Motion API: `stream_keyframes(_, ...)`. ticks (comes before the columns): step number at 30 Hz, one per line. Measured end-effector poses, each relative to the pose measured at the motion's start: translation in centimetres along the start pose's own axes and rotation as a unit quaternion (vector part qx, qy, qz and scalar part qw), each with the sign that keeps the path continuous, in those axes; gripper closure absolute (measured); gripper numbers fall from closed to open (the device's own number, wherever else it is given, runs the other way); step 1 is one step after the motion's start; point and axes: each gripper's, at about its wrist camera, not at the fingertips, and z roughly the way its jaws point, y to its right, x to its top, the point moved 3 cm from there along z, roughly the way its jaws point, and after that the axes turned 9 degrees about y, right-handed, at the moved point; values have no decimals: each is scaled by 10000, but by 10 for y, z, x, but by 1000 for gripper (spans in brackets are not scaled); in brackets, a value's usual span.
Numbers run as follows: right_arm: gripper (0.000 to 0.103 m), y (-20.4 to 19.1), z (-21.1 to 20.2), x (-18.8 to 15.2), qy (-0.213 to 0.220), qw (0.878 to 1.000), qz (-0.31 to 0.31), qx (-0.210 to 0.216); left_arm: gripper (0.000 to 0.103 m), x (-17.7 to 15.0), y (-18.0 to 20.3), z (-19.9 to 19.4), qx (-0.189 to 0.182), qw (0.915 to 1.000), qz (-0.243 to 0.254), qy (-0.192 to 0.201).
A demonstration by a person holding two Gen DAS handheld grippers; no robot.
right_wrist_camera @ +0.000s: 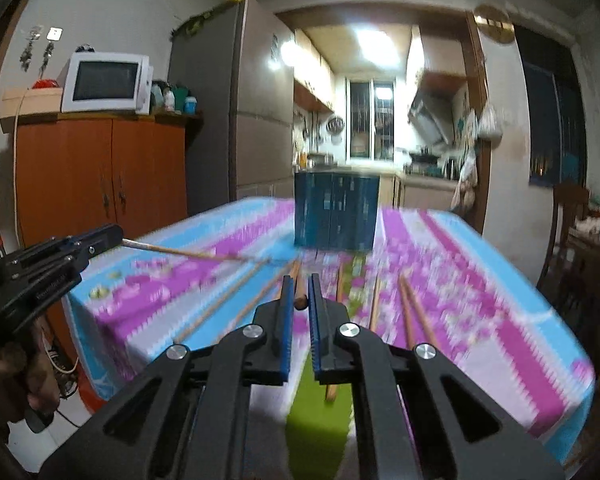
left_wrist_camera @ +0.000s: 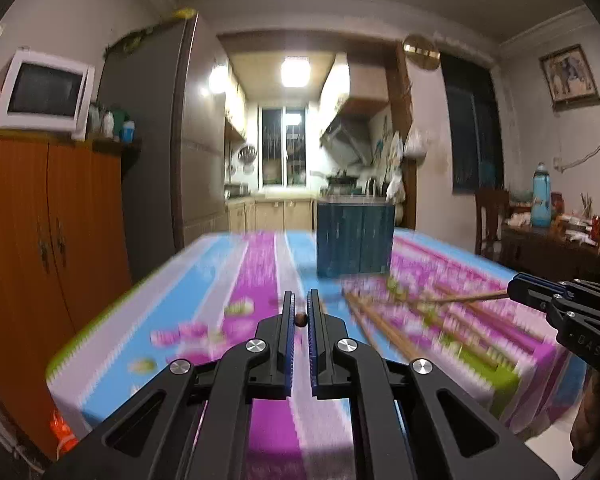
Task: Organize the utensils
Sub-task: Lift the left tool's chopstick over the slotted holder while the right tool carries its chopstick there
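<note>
Both grippers hover above a table with a striped pink, blue and white cloth (left_wrist_camera: 260, 280). My left gripper (left_wrist_camera: 300, 314) is shut on a wooden chopstick (left_wrist_camera: 300, 319), seen end-on between its jaws; from the right wrist view it (right_wrist_camera: 112, 236) holds the chopstick (right_wrist_camera: 188, 253) pointing right. My right gripper (right_wrist_camera: 300, 298) is shut on another chopstick (right_wrist_camera: 299, 301); in the left wrist view it (left_wrist_camera: 514, 290) holds that stick (left_wrist_camera: 464, 299) pointing left. Several loose chopsticks (left_wrist_camera: 380, 324) (right_wrist_camera: 416, 312) lie on the cloth. A dark blue utensil holder (left_wrist_camera: 355, 234) (right_wrist_camera: 336, 212) stands at the far side.
An orange cabinet (left_wrist_camera: 48, 240) with a microwave (left_wrist_camera: 44, 94) and a tall fridge (left_wrist_camera: 152, 152) stand to the left. A side table with a blue bottle (left_wrist_camera: 541, 196) and a chair is at the right. The kitchen lies behind.
</note>
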Motion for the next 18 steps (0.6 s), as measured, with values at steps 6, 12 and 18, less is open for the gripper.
stream_keyframes(6,97,5,4,53,348,9991,-210,155,96,46,-2,18,-149,9995,80,262)
stream_keyframes(12,97,17,42,91,28,9986,-242,469,96,77,2,58,-226,9992,292,158)
stream_keyframes(18,98,29,74,116,-207,9977,-171,615,96,96,-1,96,-347,9990,265,-114)
